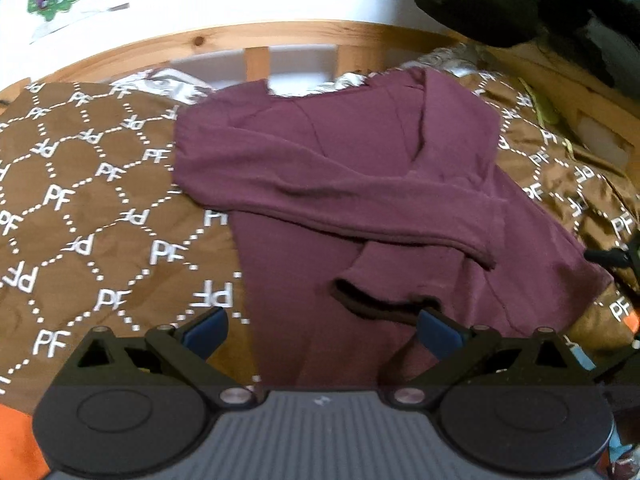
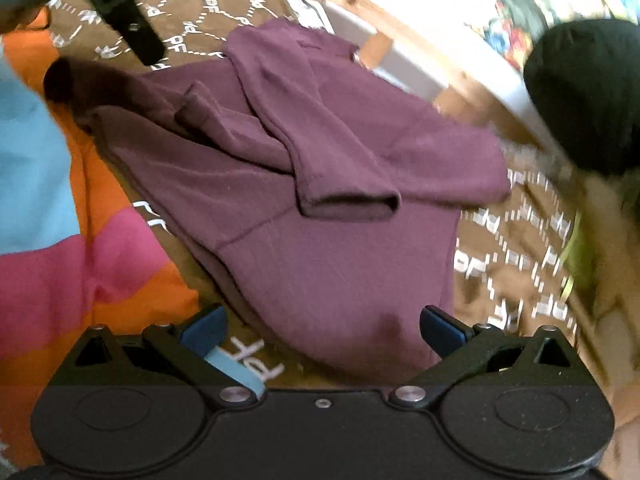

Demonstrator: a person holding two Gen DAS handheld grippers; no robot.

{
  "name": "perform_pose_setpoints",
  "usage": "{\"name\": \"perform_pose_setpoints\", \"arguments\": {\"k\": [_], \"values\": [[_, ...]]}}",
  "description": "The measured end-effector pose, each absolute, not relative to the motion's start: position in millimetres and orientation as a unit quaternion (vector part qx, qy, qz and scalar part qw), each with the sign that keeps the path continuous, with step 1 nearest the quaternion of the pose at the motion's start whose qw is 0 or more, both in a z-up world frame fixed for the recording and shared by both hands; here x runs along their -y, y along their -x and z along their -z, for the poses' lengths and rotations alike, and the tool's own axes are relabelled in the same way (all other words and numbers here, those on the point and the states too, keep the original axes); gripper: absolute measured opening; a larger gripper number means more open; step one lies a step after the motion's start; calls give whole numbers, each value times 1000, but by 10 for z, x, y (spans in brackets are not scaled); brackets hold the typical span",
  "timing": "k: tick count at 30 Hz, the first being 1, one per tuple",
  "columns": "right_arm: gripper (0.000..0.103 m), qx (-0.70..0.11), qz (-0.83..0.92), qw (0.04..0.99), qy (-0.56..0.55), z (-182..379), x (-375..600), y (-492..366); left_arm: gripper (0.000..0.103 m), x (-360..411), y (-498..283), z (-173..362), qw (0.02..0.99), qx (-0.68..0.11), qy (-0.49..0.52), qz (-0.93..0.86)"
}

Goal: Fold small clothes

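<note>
Both claws, left claw [image 1: 322, 332] and right claw [image 2: 322, 330], gape wide, empty, above the maroon top [image 1: 340, 184] on the brown bedspread [image 1: 80, 200].

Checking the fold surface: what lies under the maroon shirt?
The maroon shirt lies on a brown quilt printed with PF letters, visible all around it. What the quilt looks like directly beneath the shirt is covered.

A long-sleeved top [image 1: 340, 184] lies spread on a monogram-printed bedspread [image 1: 80, 184], straight ahead of both grippers. Both sleeves are folded across its body, one sleeve [image 1: 320, 204] lying over the other. The left gripper [image 1: 322, 332], fingers spread wide, has the hem just ahead of its fingertips. The right gripper [image 2: 322, 330], also spread wide, has the top's lower edge between its fingers. Beyond the top runs a wooden bed frame [image 1: 256, 38]. Left of the right gripper lies a striped cloth [image 2: 80, 248].
</note>
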State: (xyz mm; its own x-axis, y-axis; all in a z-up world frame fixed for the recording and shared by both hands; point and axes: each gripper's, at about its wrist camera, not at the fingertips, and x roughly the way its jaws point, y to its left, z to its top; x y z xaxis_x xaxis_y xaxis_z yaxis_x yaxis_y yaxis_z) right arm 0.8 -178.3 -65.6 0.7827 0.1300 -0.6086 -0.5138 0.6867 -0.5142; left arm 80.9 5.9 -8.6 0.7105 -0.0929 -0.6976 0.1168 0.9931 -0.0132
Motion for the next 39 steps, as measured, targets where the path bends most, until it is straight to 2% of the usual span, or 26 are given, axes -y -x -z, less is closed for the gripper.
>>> {"name": "perform_pose_setpoints", "arguments": {"k": [6,8,10,11,13,14,16,19,25,29,39], "values": [[100,-251,-180,891,332,724,1828,-76,102,111,-756,58,931,-352,-38,89],[87,-244,-189,892,331,708,1830,-71,102,157,-715,44,933,-342,-43,106],[66,-239,-205,890,330,687,1801,-64,102,200,-681,31,934,-332,-46,123],[59,-238,-212,889,328,677,1781,-54,102,221,-655,24,935,-326,-49,133],[37,-241,-223,889,320,661,1747,-53,102,265,-611,17,935,-317,-54,150],[33,-243,-228,890,312,647,1746,-59,102,290,-593,14,935,-313,-58,158],[12,-245,-236,893,295,605,1750,-46,102,350,-552,12,934,-305,-68,173],[7,-247,-241,905,249,480,1815,-65,102,465,-500,28,933,-293,-95,187],[6,-259,-228,935,77,189,2142,-233,102,737,-378,72,928,-258,-166,209],[6,-267,-230,936,0,95,2306,-301,102,887,-432,166,916,-282,-175,224],[7,-264,-241,934,-10,67,2303,-279,102,1232,-564,511,905,-287,-276,149]]}}
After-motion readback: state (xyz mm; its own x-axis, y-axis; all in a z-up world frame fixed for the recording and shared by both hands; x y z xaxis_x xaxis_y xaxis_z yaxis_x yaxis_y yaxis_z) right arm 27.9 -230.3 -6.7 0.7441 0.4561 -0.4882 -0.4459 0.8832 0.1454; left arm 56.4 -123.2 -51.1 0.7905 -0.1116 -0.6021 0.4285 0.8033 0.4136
